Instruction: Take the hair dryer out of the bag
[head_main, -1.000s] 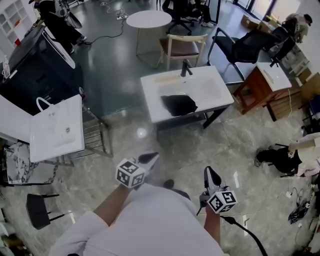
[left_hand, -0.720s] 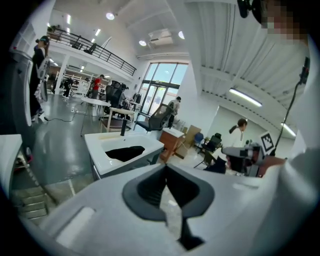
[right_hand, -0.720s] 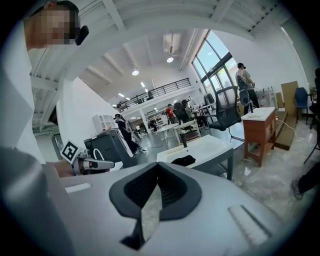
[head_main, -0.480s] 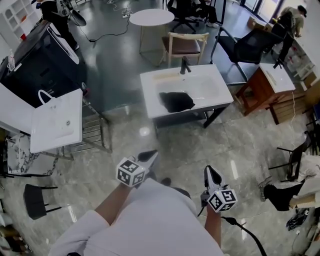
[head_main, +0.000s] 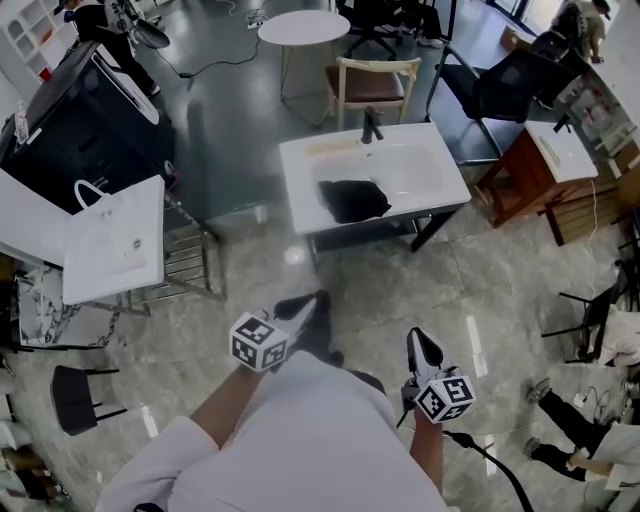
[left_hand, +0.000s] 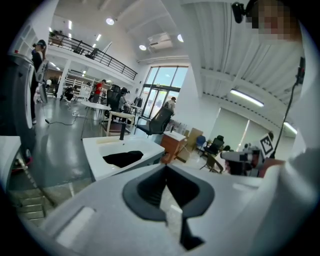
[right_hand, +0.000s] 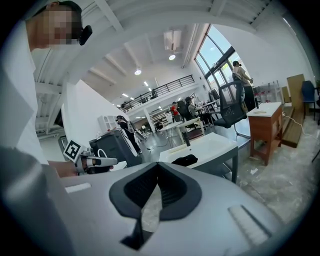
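A black bag (head_main: 355, 200) lies crumpled in the basin of a white sink table (head_main: 440, 190) with a black faucet (head_main: 371, 130). No hair dryer shows. The bag also appears far ahead in the left gripper view (left_hand: 122, 158) and the right gripper view (right_hand: 185, 160). My left gripper (head_main: 298, 314) is shut and empty, held low near my body, well short of the table. My right gripper (head_main: 421, 345) is shut and empty too, beside it on the right. Both point toward the table, jaws together (left_hand: 167, 169) (right_hand: 157, 169).
A white paper bag (head_main: 115, 245) lies on a white stand at left beside a metal rack (head_main: 190, 265). A wooden chair (head_main: 370, 85), round table (head_main: 303, 27), black office chair (head_main: 500, 90) and wooden cabinet (head_main: 530, 170) surround the sink table. A black stool (head_main: 75, 420) stands lower left.
The sink table has drawn slightly nearer in the head view. A dark shoe now shows beside the left gripper. Both grippers stay shut and empty.
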